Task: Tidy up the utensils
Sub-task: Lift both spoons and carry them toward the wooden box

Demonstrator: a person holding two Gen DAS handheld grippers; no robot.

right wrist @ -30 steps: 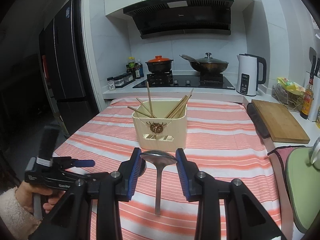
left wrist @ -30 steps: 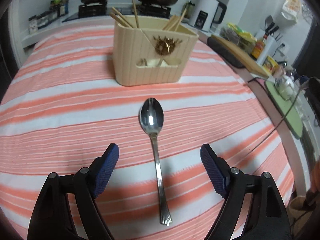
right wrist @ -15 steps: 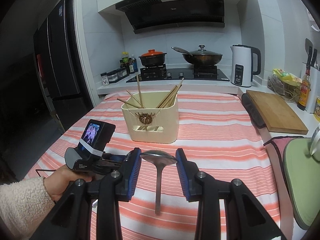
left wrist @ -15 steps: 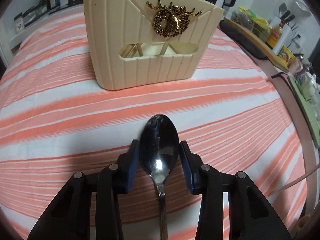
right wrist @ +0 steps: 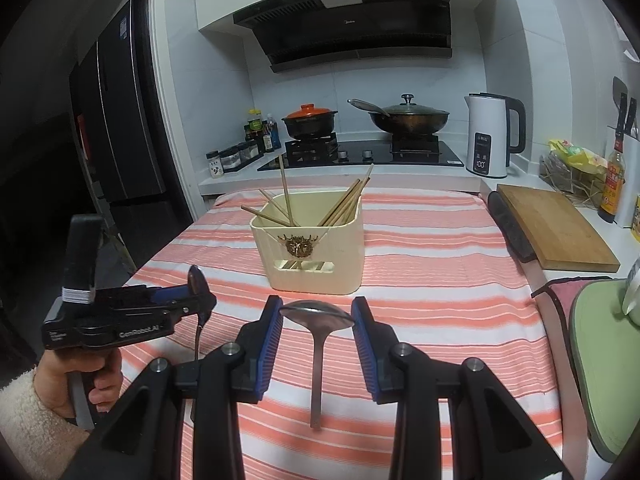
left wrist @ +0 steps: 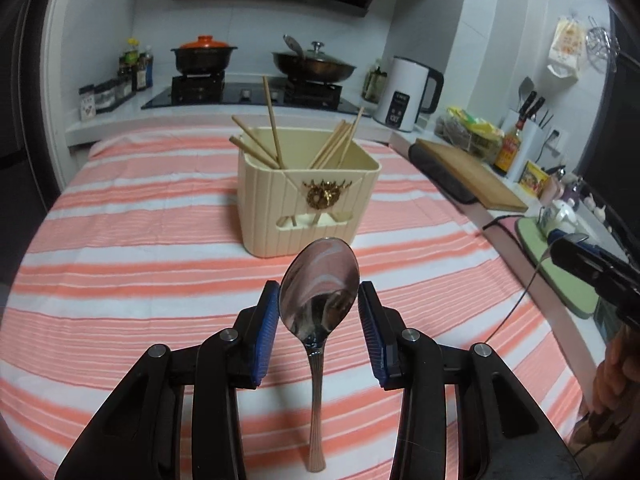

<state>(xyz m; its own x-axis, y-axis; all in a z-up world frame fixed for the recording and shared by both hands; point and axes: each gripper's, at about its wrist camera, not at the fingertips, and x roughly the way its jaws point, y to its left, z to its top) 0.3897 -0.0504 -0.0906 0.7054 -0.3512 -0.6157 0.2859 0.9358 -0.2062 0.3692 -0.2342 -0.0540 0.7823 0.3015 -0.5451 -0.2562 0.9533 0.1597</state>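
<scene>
Two spoons are in hand, one per gripper. On the left, the left gripper (left wrist: 319, 312) pinches a spoon (left wrist: 319, 292) by its bowl, handle hanging above the striped tablecloth (left wrist: 120, 264). On the right, the right gripper (right wrist: 317, 320) clamps the second spoon (right wrist: 317, 318) likewise. Farther off, one cream utensil holder (right wrist: 312, 252) stands mid-table, with roughly seven or eight chopsticks (right wrist: 286, 196) leaning inside.

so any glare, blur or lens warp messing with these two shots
Left wrist view: the shiny steel spoon mirrors the room, its handle tip is soft, and the striped tablecloth bows. Right wrist view: dim left side, black corners, and a curved wooden cutting board.
</scene>
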